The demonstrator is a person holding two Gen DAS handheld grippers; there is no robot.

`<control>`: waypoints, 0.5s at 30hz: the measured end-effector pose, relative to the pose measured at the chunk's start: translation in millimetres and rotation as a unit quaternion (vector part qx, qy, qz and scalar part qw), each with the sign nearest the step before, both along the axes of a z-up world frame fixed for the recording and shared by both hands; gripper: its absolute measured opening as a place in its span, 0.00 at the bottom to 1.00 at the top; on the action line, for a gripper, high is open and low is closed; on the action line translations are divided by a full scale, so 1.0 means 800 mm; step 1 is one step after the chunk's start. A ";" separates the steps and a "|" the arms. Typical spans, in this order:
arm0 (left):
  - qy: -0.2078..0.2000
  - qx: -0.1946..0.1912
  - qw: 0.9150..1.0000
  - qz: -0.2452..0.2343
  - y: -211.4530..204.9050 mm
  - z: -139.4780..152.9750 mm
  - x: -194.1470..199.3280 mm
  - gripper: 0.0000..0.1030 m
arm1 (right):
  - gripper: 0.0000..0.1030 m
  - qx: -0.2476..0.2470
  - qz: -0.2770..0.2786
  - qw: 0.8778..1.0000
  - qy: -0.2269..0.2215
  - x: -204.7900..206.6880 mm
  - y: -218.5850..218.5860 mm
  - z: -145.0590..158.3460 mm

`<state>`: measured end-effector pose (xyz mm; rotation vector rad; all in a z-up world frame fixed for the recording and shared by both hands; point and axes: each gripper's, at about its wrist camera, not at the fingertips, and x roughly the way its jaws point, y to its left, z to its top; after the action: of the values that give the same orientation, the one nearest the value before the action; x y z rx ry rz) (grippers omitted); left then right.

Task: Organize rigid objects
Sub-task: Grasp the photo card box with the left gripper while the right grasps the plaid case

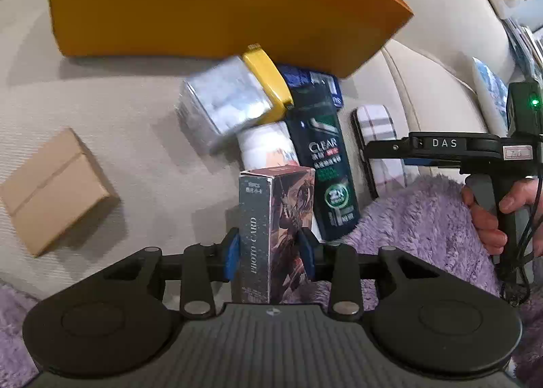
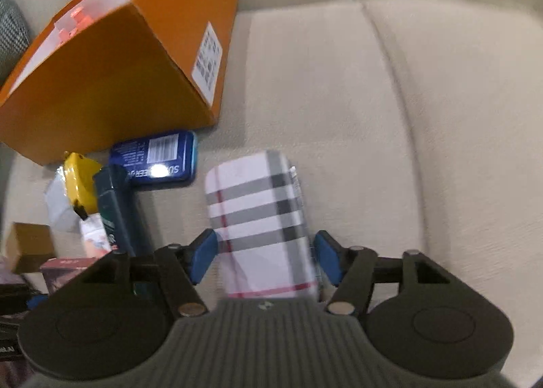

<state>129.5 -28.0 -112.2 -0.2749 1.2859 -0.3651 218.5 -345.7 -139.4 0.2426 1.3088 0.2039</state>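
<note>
My left gripper [image 1: 269, 252] is shut on an upright box marked PHOTO CARD [image 1: 271, 211], its blue pads pressed on both narrow sides. The box stands on a beige sofa seat in front of a pile of items. In the right wrist view a plaid white, grey and red case [image 2: 258, 204] lies on the seat between the fingers of my right gripper [image 2: 264, 255]. That gripper is open, with a small gap between each blue pad and the case. The left wrist view shows the same plaid case [image 1: 375, 123] with a hand holding the right gripper's handle.
A big orange box [image 1: 203, 1] stands behind the pile: a dark green CLEAR bottle [image 1: 325, 167], a yellow object [image 1: 268, 82], a silvery packet [image 1: 224, 99], a white bottle [image 1: 264, 147], a blue tin [image 2: 156, 160]. A cardboard box [image 1: 54, 191] lies left; a purple fluffy blanket [image 1: 424, 218] right.
</note>
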 end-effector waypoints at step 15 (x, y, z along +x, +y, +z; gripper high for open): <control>-0.012 0.033 0.998 0.053 0.046 0.019 -0.009 0.24 | 0.19 -0.034 0.053 0.995 -0.078 -0.056 0.036 0.077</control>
<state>122.5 8.9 -96.8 -0.2808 1.2514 -0.2358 173.7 -316.8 -78.0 0.0969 1.1714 0.2618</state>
